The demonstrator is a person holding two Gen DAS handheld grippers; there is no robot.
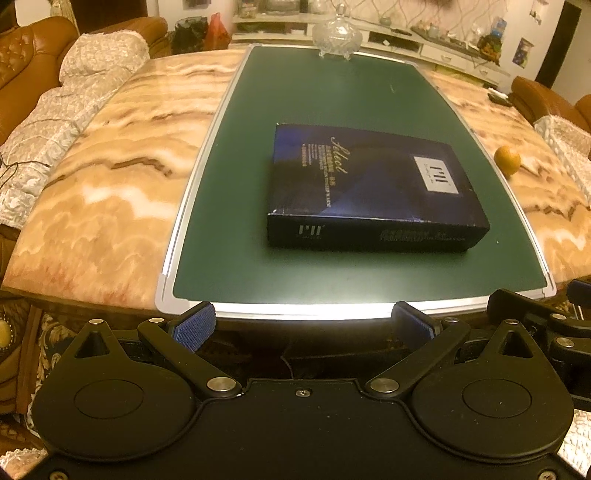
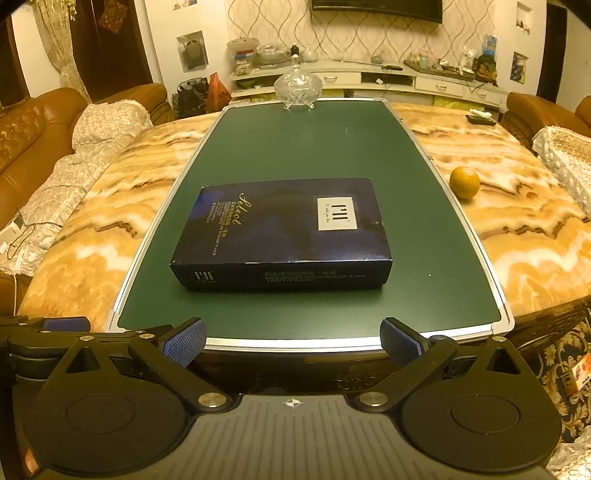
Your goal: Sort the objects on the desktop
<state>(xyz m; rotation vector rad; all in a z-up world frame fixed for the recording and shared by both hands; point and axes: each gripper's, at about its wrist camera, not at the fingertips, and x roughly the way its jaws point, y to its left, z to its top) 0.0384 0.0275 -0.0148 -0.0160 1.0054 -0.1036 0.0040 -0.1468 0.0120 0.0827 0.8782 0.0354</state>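
A dark blue flat box [image 1: 369, 184] lies on a green board [image 1: 332, 99] with a silver frame on the marble table; it also shows in the right wrist view [image 2: 284, 229] on the same board [image 2: 295, 147]. An orange [image 1: 508, 160] sits on the marble just right of the board, also seen in the right wrist view [image 2: 464, 182]. A lidded crystal bowl [image 1: 337, 35] stands at the board's far edge, likewise in the right wrist view [image 2: 297, 86]. My left gripper [image 1: 303, 325] and right gripper [image 2: 293, 341] are both open and empty, held at the board's near edge.
The marble table [image 1: 110, 166] extends on both sides of the board. Brown leather sofas with lace covers [image 2: 55, 147] flank the table. A dark remote [image 2: 480, 120] lies at the far right. A white cabinet [image 2: 388, 79] with clutter stands behind.
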